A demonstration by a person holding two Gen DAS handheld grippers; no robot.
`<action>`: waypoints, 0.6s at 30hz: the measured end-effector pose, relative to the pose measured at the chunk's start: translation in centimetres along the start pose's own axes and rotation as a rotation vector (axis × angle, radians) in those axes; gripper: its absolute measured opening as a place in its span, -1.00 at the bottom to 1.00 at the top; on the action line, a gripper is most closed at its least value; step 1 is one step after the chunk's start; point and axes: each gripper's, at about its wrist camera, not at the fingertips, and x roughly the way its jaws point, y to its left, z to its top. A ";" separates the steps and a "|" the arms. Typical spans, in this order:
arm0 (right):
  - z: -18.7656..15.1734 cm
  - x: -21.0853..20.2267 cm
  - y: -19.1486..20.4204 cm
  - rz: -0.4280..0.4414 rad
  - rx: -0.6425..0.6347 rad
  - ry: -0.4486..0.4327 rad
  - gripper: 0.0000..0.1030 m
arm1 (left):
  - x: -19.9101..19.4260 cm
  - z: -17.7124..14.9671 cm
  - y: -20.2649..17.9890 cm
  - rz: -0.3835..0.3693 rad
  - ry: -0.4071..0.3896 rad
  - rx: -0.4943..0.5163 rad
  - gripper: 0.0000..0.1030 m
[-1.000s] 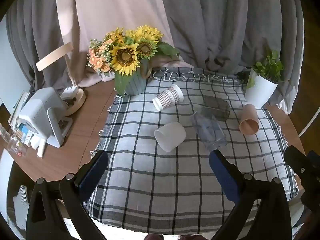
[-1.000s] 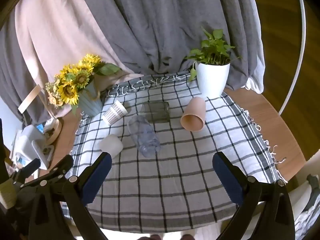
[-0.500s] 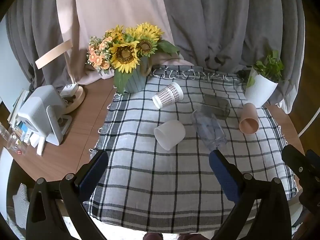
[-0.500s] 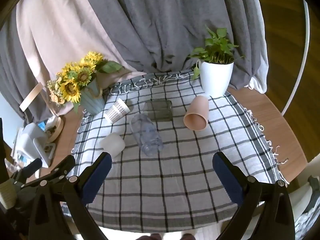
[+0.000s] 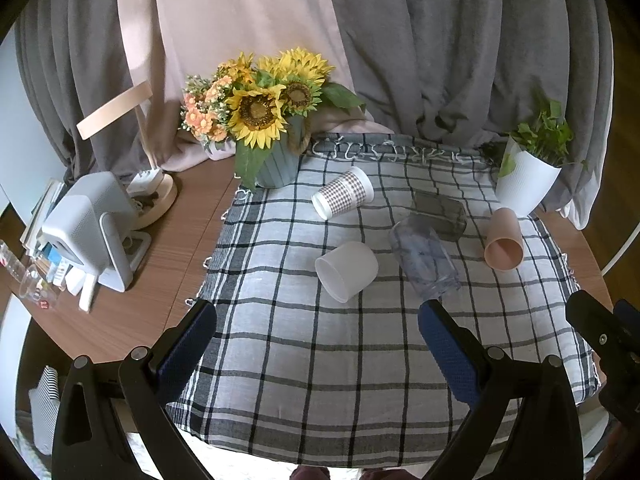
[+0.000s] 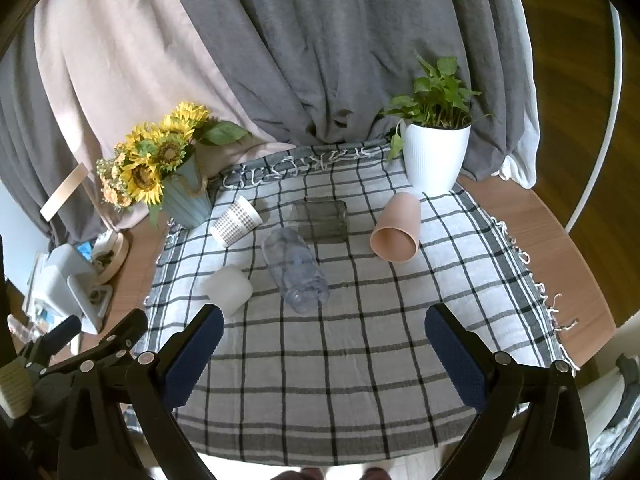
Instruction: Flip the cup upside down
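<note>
— Fingers first: how do they stand?

— Both pairs are spread wide and hold nothing. The left gripper (image 5: 316,344) hangs over the near part of the checked cloth (image 5: 320,380), and so does the right gripper (image 6: 322,344) — neither touches a cup.

— And the cups?

— All lie on their sides on the cloth that covers the round desk (image 5: 168,264). A white cup (image 5: 346,271) lies closest to the left gripper, its mouth toward the camera. Behind it is a checked paper cup (image 5: 343,193), near the sunflower vase (image 5: 276,160). A clear plastic cup (image 6: 297,270) lies in the middle, just in front of a dark glass tumbler (image 6: 322,222). A pink cup (image 6: 397,227) lies to the right, just in front of the white plant pot (image 6: 435,160).

— Anything else?

— A white device (image 5: 90,224) stands on the bare wood at the left.
</note>
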 end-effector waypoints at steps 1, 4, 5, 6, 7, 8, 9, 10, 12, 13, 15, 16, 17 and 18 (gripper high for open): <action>0.0 0.0 0.0 -0.002 -0.001 0.000 0.97 | 0.0 0.0 0.0 0.000 0.000 0.001 1.00; 0.0 0.1 -0.1 0.001 -0.003 0.001 0.97 | 0.0 -0.1 0.1 -0.002 0.001 0.001 1.00; 0.0 0.1 0.0 0.000 -0.002 0.000 0.97 | 0.0 0.0 0.0 -0.001 0.001 0.001 1.00; 0.0 0.1 0.0 -0.001 -0.002 0.001 0.97 | 0.0 0.0 0.0 0.000 0.001 0.001 1.00; 0.0 0.1 -0.1 0.001 -0.003 0.001 0.97 | 0.0 0.0 0.0 0.002 0.001 0.001 1.00; 0.0 0.1 -0.1 0.002 -0.003 0.001 0.97 | -0.1 -0.1 0.1 0.004 0.001 0.000 1.00; -0.1 0.1 0.0 0.000 -0.004 0.000 0.97 | 0.0 -0.1 0.1 0.005 0.002 0.000 1.00; -0.1 0.1 0.0 0.000 -0.003 -0.001 0.97 | 0.0 -0.1 0.1 0.005 0.003 -0.001 1.00; 0.0 0.1 0.0 0.002 -0.002 -0.001 0.97 | 0.0 0.0 0.1 0.005 0.002 0.000 1.00; 0.0 0.2 0.0 0.000 -0.002 -0.001 0.97 | 0.0 0.0 0.1 0.005 0.003 0.000 1.00; 0.0 0.2 0.0 0.000 -0.003 0.000 0.97 | 0.0 0.0 0.2 0.004 0.003 0.001 1.00; 0.0 0.2 0.0 0.000 -0.003 0.001 0.97 | 0.1 0.0 0.2 0.005 0.004 0.002 1.00; 0.0 0.2 0.0 0.000 -0.002 0.000 0.97 | 0.1 -0.1 0.2 0.005 0.006 0.003 1.00; 0.0 0.2 0.0 -0.001 -0.004 0.000 0.97 | 0.2 0.0 0.2 0.005 0.006 0.003 1.00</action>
